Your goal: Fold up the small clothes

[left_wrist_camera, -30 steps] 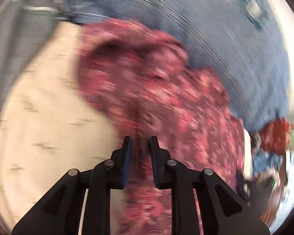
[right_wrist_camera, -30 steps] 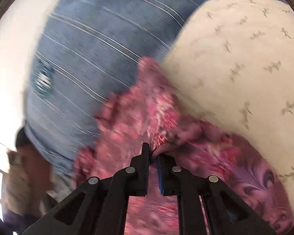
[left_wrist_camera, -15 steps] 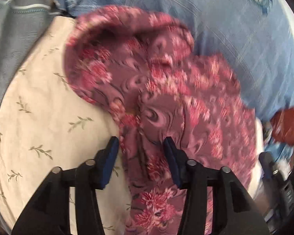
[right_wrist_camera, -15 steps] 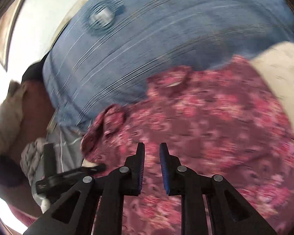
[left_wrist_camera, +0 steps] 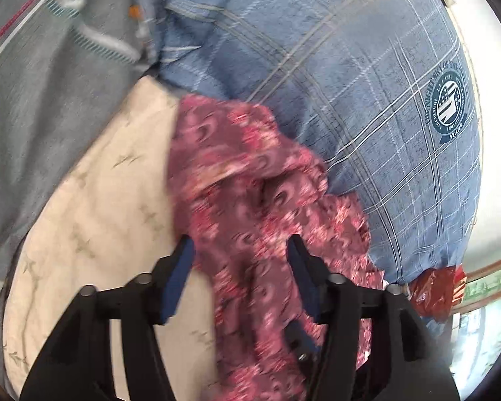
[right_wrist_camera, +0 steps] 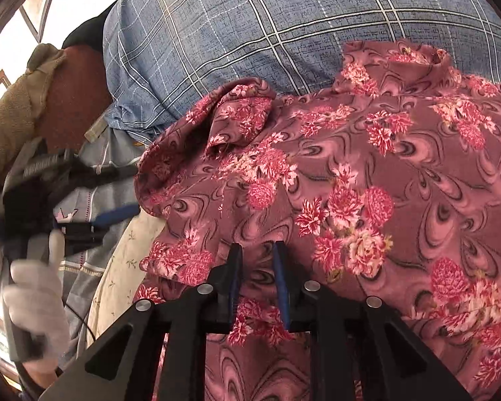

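Left tool [left_wrist_camera: 238, 250] spread wide above the crumpled maroon floral-print garment [left_wrist_camera: 250, 200]; right tool [right_wrist_camera: 257, 254] slightly parted, gripping nothing, garment [right_wrist_camera: 367, 173] ahead.

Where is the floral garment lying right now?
The floral garment fills the right wrist view's centre, lying across the cream cloth with its top against the blue plaid pillow.

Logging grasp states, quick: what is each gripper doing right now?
Left gripper: open, holding nothing, above the floral garment.
Right gripper: open, nothing clamped.
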`<state>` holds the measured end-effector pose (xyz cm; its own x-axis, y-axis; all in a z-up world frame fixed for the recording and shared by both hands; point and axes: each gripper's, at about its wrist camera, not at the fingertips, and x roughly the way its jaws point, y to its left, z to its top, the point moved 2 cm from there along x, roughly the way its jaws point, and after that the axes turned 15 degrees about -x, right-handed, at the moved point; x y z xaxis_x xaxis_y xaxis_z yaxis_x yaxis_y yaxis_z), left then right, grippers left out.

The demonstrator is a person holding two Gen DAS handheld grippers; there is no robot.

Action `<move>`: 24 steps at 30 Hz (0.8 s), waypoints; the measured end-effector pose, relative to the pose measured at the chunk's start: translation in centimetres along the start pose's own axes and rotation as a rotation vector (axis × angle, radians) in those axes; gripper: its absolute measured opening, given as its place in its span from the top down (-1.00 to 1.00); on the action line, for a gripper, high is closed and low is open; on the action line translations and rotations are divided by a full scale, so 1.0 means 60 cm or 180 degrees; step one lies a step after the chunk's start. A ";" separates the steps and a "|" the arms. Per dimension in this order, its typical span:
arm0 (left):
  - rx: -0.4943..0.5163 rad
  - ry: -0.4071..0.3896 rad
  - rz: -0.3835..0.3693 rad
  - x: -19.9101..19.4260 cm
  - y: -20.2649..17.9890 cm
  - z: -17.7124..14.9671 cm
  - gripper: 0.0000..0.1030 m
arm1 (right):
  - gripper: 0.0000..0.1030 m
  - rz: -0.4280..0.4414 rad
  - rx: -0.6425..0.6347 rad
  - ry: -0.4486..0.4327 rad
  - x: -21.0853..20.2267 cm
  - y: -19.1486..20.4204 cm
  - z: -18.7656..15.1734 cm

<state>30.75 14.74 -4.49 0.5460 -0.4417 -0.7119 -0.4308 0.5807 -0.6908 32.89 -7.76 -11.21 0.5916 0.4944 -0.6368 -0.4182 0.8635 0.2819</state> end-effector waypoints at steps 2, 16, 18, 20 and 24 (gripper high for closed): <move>0.0075 0.0037 0.0038 0.024 -0.040 0.008 -0.50 | 0.59 0.0059 0.0051 -0.0021 0.000 -0.004 -0.001; 0.0464 0.0358 0.0835 0.208 -0.130 0.025 0.79 | 0.60 0.0241 0.0168 -0.0119 -0.003 -0.015 -0.002; 0.0394 0.0403 0.0603 0.181 -0.134 0.029 0.79 | 0.60 0.0268 0.0185 -0.0132 -0.006 -0.016 -0.004; 0.0325 0.0472 0.0372 0.151 -0.140 0.024 0.79 | 0.60 0.0287 0.0203 -0.0136 -0.005 -0.018 -0.004; 0.0205 0.0638 0.0008 0.102 -0.152 -0.001 0.79 | 0.60 0.0296 0.0226 -0.0128 -0.007 -0.022 -0.003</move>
<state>37.99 6.70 -2.56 0.3884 -0.5637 -0.7290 -0.3816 0.6217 -0.6840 33.05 -9.12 -11.45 0.5805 0.5750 -0.5766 -0.4234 0.8180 0.3894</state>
